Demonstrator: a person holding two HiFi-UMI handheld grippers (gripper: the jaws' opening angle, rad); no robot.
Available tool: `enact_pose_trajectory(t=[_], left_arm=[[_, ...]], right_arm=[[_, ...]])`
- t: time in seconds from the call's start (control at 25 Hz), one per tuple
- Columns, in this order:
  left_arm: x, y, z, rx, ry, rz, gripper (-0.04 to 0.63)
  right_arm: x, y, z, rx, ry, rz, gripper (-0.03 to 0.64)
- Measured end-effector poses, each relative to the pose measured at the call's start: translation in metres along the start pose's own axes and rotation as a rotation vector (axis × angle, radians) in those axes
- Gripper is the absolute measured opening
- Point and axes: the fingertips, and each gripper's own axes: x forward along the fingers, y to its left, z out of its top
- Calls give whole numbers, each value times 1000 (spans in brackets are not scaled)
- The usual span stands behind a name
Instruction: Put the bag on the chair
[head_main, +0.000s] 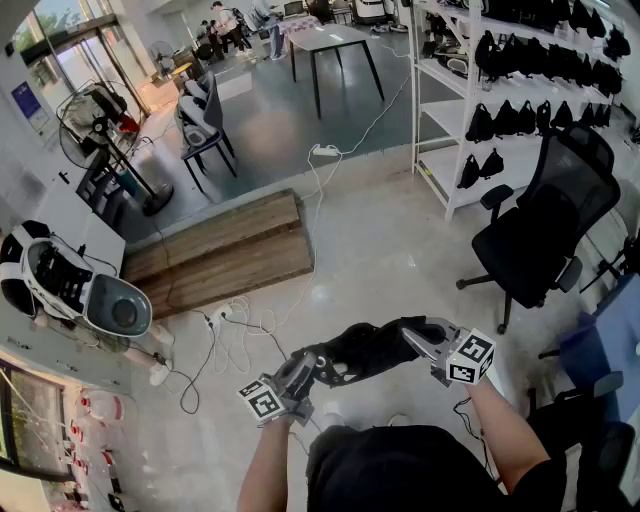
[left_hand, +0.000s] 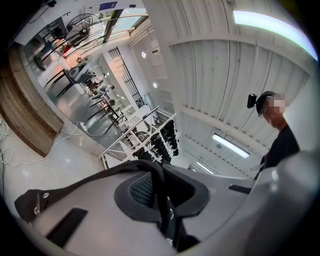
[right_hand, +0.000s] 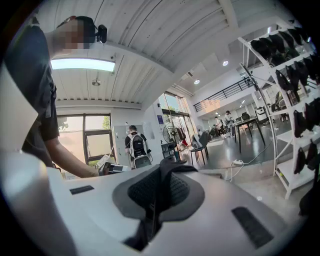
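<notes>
In the head view a black bag (head_main: 365, 350) hangs stretched between my two grippers, above the pale floor and close to my body. My left gripper (head_main: 300, 372) is shut on the bag's left end, where a black strap (left_hand: 161, 197) is pinched between its pads. My right gripper (head_main: 418, 340) is shut on the right end, with black fabric (right_hand: 159, 180) caught in its jaws. A black mesh office chair (head_main: 545, 230) on castors stands at the right, beyond the right gripper and apart from the bag.
A white shelf unit (head_main: 440, 120) with several black bags stands behind the chair. A wooden platform (head_main: 225, 250) lies ahead to the left, with a power strip and white cables (head_main: 235, 325) on the floor. A fan (head_main: 95, 120) stands far left, and a dark table (head_main: 330, 45) and grey chair (head_main: 205, 125) stand farther back.
</notes>
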Motion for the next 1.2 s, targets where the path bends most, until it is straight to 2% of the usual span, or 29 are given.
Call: enact_pose_trajectory(t=[0.16,0.44,0.8,1.04,1.2], left_arm=[[9,3,1,-20,-31,7,25],[21,0,-4,-16,-13,21,25],[20,5,-2,-27,-18,40,25],[21,35,14,-32,9,63,25],[31,57,33,-43,6,43,26]], right_arm=[[-1,-5,1,-6,-6,-26,5],[-9,-11,3,20,-21,-64,5],[9,-5,2,-42,11,-78,5],[47,-16,-3,-34,45,-50,5],[73,-36,3,-29,60,-55,5]])
